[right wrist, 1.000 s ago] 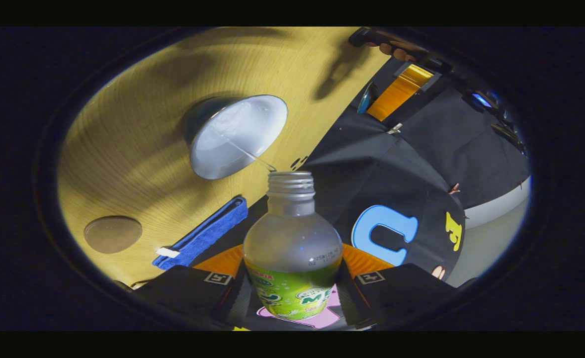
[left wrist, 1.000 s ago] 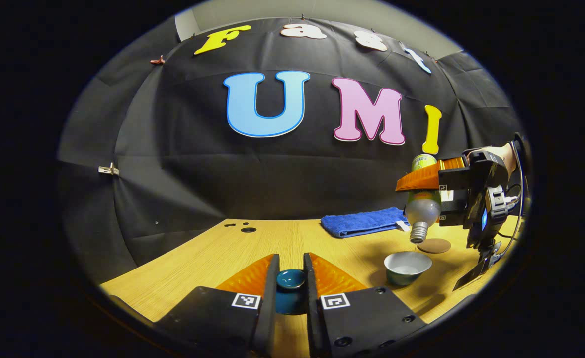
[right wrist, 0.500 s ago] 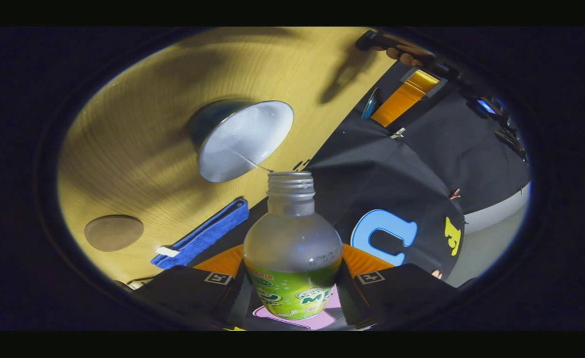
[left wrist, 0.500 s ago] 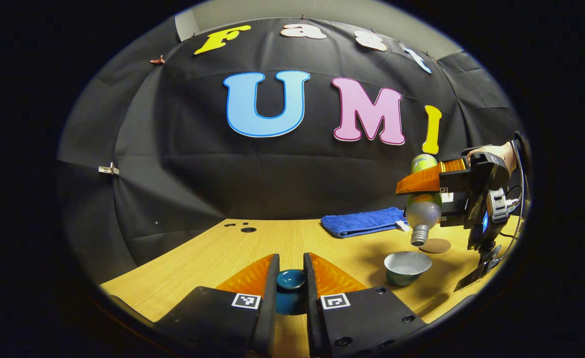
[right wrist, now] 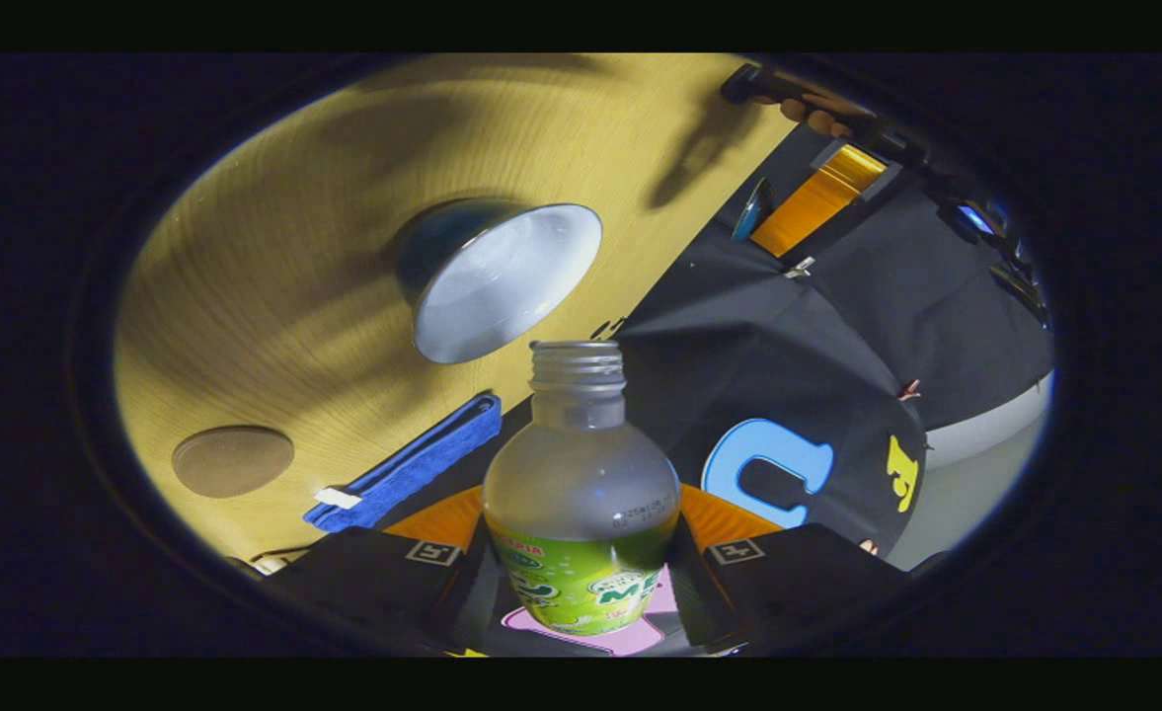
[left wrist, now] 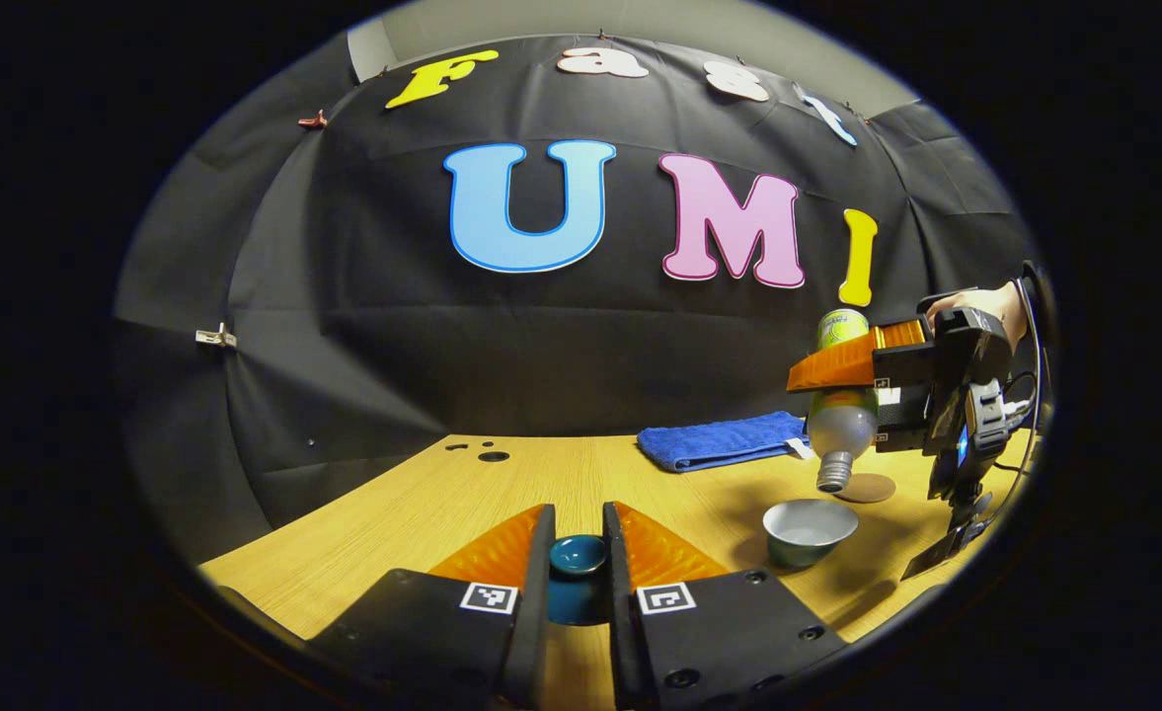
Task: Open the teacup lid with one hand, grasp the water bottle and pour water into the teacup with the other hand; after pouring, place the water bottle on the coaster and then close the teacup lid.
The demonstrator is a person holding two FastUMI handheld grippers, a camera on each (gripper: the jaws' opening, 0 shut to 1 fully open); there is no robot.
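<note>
Bottle [right wrist: 581, 494], clamped in right gripper [right wrist: 581, 553], has stopped streaming into cup [right wrist: 502, 281]; pouring done, coaster [right wrist: 232, 460] next; left gripper [left wrist: 578, 573] holds lid [left wrist: 578, 555]

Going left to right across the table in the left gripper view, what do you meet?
Teacup lid between the left gripper fingers → blue towel → teacup → water bottle, tipped neck-down in the right gripper → coaster.

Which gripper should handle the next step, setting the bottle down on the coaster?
Right. The right gripper is already shut on the water bottle, and the coaster lies just behind it. The left gripper is occupied holding the teacup lid.
</note>
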